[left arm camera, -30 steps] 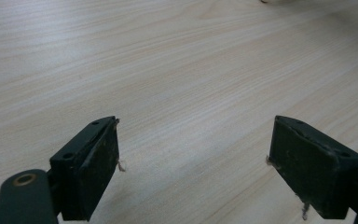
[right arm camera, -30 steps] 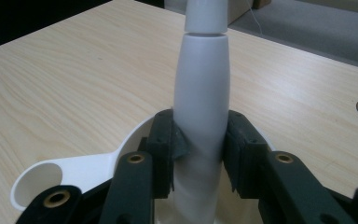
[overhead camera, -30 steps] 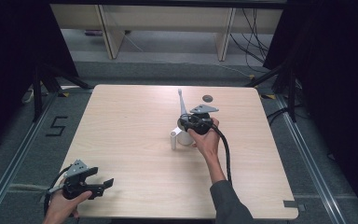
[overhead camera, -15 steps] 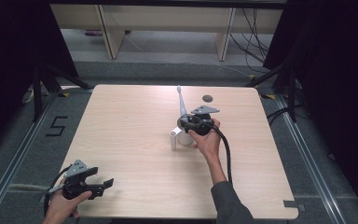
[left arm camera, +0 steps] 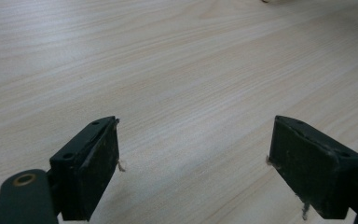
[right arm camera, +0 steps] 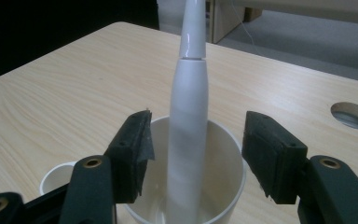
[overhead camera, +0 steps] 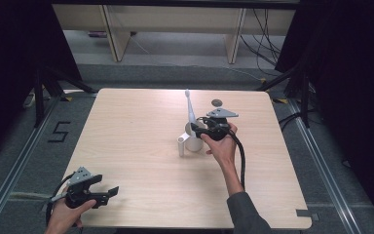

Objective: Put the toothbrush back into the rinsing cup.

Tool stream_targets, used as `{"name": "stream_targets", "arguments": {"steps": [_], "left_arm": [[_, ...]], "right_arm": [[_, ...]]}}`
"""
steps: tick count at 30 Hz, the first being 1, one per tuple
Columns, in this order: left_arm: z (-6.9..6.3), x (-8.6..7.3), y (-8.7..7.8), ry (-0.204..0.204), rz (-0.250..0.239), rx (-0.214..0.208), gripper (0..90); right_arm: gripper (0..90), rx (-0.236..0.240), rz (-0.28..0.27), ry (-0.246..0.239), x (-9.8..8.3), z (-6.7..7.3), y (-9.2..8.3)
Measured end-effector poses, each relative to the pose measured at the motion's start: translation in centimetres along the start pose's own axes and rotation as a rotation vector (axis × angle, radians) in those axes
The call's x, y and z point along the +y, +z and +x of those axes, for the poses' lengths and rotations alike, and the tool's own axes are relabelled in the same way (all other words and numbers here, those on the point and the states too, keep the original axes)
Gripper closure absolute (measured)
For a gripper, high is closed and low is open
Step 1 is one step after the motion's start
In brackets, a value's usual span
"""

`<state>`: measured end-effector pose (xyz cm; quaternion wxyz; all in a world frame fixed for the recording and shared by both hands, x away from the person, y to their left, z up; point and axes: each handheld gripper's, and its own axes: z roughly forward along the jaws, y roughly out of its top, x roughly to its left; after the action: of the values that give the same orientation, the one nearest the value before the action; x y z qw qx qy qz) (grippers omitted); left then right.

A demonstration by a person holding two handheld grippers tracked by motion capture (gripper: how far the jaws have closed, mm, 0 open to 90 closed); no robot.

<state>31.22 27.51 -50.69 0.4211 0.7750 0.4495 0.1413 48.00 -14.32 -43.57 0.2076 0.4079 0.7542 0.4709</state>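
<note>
Right tool (right arm camera: 193,154) sits over the white cup (right arm camera: 223,140), pads spread either side of the electric toothbrush (right arm camera: 189,107) and not touching it; jaws have just been opening, so this reads as a release after dropping the brush in. Toothbrush stands handle-down in the cup, leaning on the rim with its head pointing away toward the far edge. That lean is why it stays put without a grip: cup wall carries it.

High view: cup (overhead camera: 195,142) is about mid-worktop (overhead camera: 126,136), slightly right of centre, toothbrush (overhead camera: 190,109) sticking out of it, right tool (overhead camera: 198,130) at its rim. A small white tube-like piece (overhead camera: 180,146) stands just beside the cup, can't tell what it is.

Left tool (left arm camera: 193,163) is spread wide with nothing between the pads, parked low over bare worktop at the near left corner (overhead camera: 108,192), well apart from the work. Looks idle.

Round cable hole (right arm camera: 353,115) in the worktop beyond the cup.

Writing: a "5" marked on the floor (overhead camera: 61,131) left of the worktop. No brand or label readable on brush or cup.
</note>
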Motion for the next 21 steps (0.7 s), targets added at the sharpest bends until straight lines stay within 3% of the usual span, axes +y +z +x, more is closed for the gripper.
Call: {"name": "stream_targets", "arguments": {"steps": [3,4,7,8,10,12,21], "left_arm": [[-0.2,0.0,0.2,-0.032,-0.029,0.001,15.3],[-0.2,-0.1,0.2,-0.034,-0.037,0.006,15.3],[-0.2,-0.1,0.3,-0.034,-0.039,0.006,15.3],[-0.2,-0.1,0.3,-0.034,-0.040,0.006,15.3],[-0.2,-0.1,0.2,-0.029,-0.031,0.004,15.3],[-0.2,-0.1,0.2,-0.028,-0.025,0.003,15.3],[-0.2,-0.1,0.2,-0.027,-0.024,0.003,15.3]], "right_arm": [[40.7,0.006,-0.010,0.007,0.0,-0.1,-0.2],[39.9,0.011,-0.013,-0.014,0.0,-0.2,-0.3],[37.3,0.007,-0.003,0.018,0.1,0.0,-0.7],[36.2,-0.013,-0.006,-0.002,0.1,-0.1,-0.9],[34.8,-0.006,-0.012,0.021,0.1,0.2,-1.0],[33.8,0.001,-0.023,-0.010,0.2,0.0,-1.1],[29.7,0.011,-0.023,0.001,0.4,0.2,-1.7]]}}
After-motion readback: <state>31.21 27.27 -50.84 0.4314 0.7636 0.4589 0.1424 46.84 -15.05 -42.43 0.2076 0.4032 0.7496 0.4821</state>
